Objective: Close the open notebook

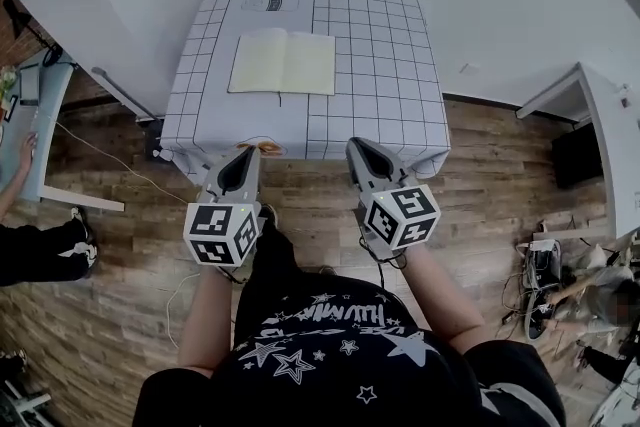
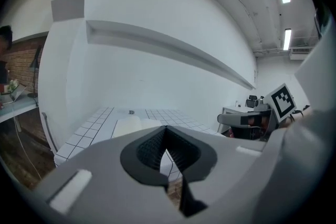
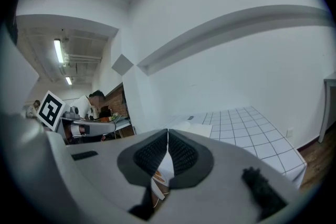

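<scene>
The open notebook (image 1: 283,62) lies flat with cream pages up on the table (image 1: 390,105), which is covered in a white grid cloth. Both grippers hover short of the table's near edge, pointing toward it. My left gripper (image 1: 247,155) is shut with nothing between its fingers, and so is my right gripper (image 1: 356,147). In the left gripper view the jaws (image 2: 166,131) meet at the tips, with the notebook (image 2: 128,124) beyond them on the cloth. In the right gripper view the shut jaws (image 3: 167,136) point at the notebook (image 3: 191,127) from the other side.
A light desk (image 1: 35,130) stands at the left with a person's hand on it. Cables (image 1: 95,155) trail over the wooden floor near the table's left corner. White furniture (image 1: 600,115) and clutter (image 1: 545,265) sit at the right. A white wall rises behind the table.
</scene>
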### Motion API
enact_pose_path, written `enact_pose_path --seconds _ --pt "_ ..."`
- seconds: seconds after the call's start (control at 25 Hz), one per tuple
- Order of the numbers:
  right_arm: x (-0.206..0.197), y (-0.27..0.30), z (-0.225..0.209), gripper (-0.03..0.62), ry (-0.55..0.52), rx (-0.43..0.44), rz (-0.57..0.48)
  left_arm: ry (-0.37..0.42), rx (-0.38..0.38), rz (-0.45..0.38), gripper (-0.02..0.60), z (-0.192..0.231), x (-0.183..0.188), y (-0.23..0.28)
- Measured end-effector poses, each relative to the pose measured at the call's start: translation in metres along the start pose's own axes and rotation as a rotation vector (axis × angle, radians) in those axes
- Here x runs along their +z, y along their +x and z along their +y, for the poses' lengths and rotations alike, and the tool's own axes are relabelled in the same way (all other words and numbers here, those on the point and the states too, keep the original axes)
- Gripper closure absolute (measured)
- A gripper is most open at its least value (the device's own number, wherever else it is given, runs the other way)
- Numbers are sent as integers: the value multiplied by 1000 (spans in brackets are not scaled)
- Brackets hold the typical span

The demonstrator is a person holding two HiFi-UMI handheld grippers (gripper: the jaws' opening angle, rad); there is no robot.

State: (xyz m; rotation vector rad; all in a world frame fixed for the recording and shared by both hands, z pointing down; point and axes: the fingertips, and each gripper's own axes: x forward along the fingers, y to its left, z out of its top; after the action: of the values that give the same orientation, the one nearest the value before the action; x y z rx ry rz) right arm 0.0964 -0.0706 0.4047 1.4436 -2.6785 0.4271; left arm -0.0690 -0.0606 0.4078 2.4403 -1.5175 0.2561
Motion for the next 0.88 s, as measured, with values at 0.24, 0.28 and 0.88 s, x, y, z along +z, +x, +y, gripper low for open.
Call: enact_pose_path --seconds 0.24,0.28,0.88 --pt "2 65 1 579 -5 7 32 -14 -4 24 572 51 2 33" --pt "3 78 3 579 -7 11 38 -18 -3 27 572 61 4 38" --pt "-5 243 33 579 35 30 141 -22 -3 75 572 202 18 95"
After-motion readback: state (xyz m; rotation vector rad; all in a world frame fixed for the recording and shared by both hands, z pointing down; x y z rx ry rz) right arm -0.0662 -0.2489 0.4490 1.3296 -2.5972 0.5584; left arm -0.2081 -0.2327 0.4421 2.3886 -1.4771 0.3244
